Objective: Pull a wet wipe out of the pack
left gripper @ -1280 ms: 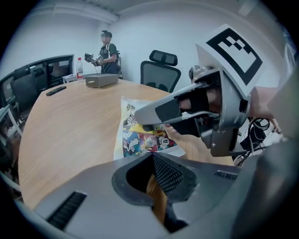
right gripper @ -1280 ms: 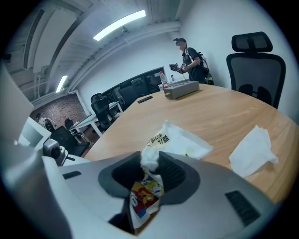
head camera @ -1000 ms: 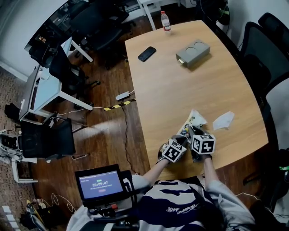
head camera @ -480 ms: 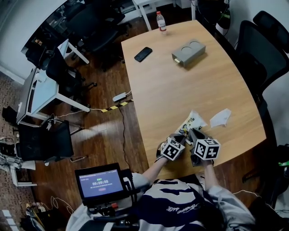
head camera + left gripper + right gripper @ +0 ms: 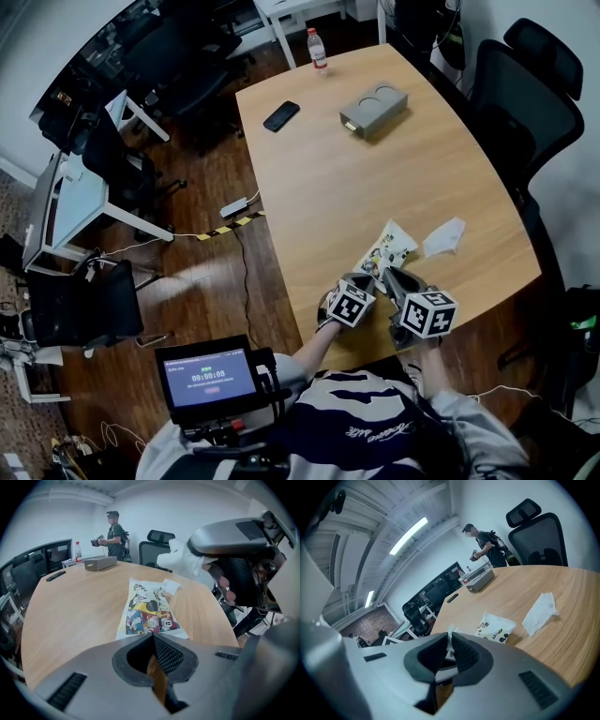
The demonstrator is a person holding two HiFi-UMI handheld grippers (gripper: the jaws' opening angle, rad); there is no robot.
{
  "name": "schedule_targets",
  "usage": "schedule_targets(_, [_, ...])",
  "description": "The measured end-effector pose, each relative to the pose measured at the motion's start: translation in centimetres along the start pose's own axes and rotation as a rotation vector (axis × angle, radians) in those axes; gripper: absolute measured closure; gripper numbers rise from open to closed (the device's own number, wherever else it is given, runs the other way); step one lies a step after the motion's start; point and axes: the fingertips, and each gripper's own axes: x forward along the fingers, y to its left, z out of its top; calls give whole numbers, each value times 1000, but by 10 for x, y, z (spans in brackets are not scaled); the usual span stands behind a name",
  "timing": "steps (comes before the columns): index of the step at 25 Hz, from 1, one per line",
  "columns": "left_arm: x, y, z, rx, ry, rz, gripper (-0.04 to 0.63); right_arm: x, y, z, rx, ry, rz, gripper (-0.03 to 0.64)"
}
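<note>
Left gripper (image 5: 151, 637): jaws together. Its tips sit right at the near edge of the flat white cartoon-printed plastic wet-wipe pack (image 5: 147, 606). Cannot tell if that edge is pinched. Nothing else shows between the pads.

The pack lies flat on the light wooden tabletop (image 5: 375, 178), running straight ahead of the left gripper.

Right gripper (image 5: 449, 643): jaws nearly closed, clamped on a thin white wet wipe (image 5: 180, 559). A strip of it shows between the pads, and the rest is bunched at the tips. This gripper is up off the tabletop, to the right of and above the left gripper. From it, the pack is ahead, lower and a little right. The held wipe hangs in the air, apart from the pack.

1 loose crumpled white wipe (image 5: 540, 613) lies on the tabletop just beyond the pack, to the right of the right gripper's line.

Far ahead of both grippers:
- grey rectangular box (image 5: 373, 109)
- black phone (image 5: 281, 115)
- clear plastic bottle (image 5: 317, 47)

1 person (image 5: 115, 534) stands past the far end. A black office chair (image 5: 534, 536) is ahead and right.
</note>
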Motion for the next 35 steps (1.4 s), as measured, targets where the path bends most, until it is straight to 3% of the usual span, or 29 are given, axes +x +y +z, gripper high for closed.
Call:
schedule_targets(4, [-1, -3, 2, 14, -28, -7, 592, -10, 5, -1, -31, -3, -12, 592])
schedule_targets(9, [-28, -17, 9, -36, -164, -96, 592, -20, 14, -6, -30, -16, -24, 592])
schedule_targets(13, [-57, -20, 0, -2, -176, -103, 592, -26, 22, -13, -17, -36, -38, 592])
schedule_targets(22, [-144, -8, -17, -104, -307, -120, 592, -34, 65, -44, -15, -60, -46, 592])
schedule_targets(29, [-210, 2, -44, -109, -367, -131, 592, -45, 107, -79, 12, -80, -55, 592])
schedule_targets(35, [-235, 4, -61, -102, -383, -172, 592, -54, 132, -102, 36, -116, -79, 592])
